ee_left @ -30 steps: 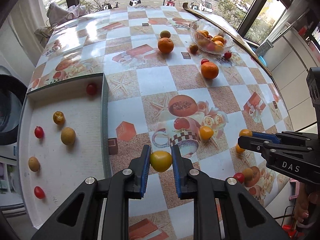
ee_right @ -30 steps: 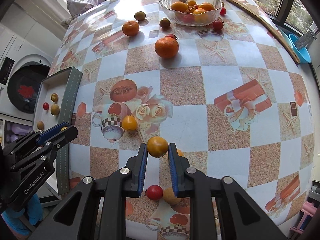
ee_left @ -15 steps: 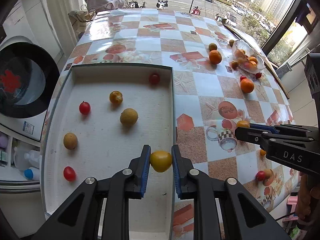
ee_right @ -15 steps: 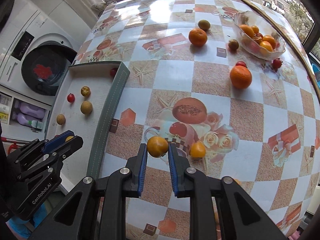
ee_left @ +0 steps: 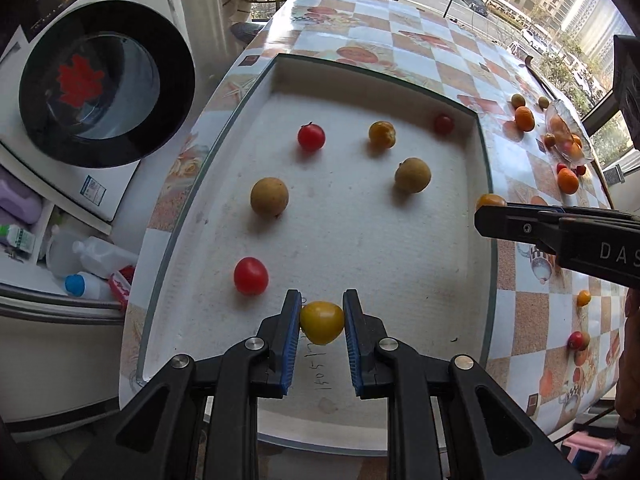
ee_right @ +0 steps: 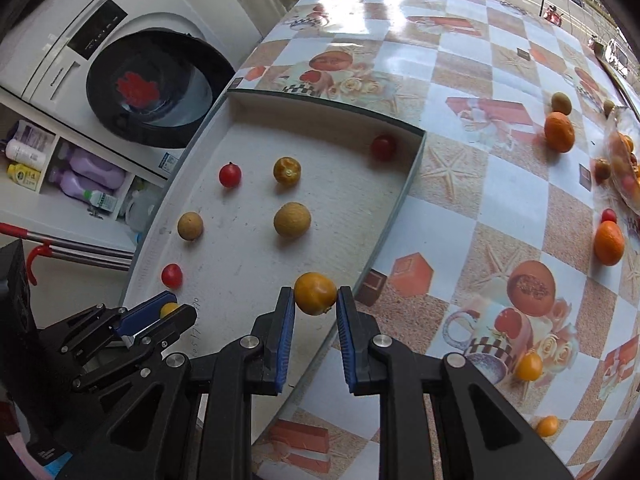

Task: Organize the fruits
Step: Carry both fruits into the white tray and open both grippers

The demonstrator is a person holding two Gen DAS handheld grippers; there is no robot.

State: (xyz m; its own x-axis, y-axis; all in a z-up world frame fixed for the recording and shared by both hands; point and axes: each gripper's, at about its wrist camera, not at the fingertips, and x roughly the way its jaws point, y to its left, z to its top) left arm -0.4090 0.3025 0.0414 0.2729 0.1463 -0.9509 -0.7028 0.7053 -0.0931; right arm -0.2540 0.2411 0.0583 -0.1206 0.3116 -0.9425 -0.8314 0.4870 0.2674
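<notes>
My left gripper (ee_left: 322,322) is shut on a yellow tomato (ee_left: 322,322) and holds it over the near part of the white tray (ee_left: 360,240). My right gripper (ee_right: 316,302) is shut on an orange fruit (ee_right: 315,293) and holds it over the tray's right rim (ee_right: 394,216). It also shows in the left wrist view (ee_left: 490,201), beside the tray's right edge. The left gripper shows in the right wrist view (ee_right: 168,312) at the lower left. Several small fruits lie in the tray: red tomatoes (ee_left: 311,137), brown round ones (ee_left: 269,197) and an orange one (ee_left: 382,134).
Loose oranges (ee_right: 559,132) and small fruits lie on the checkered tablecloth (ee_right: 460,200). A glass bowl of fruit (ee_left: 566,140) stands at the far right. A washing machine (ee_left: 104,92) and a shelf of bottles (ee_right: 80,176) stand left of the table.
Both grippers have moved left with their fruits, from over the tablecloth to the tray. The left one is now over the tray's inside, the right one at its right rim.
</notes>
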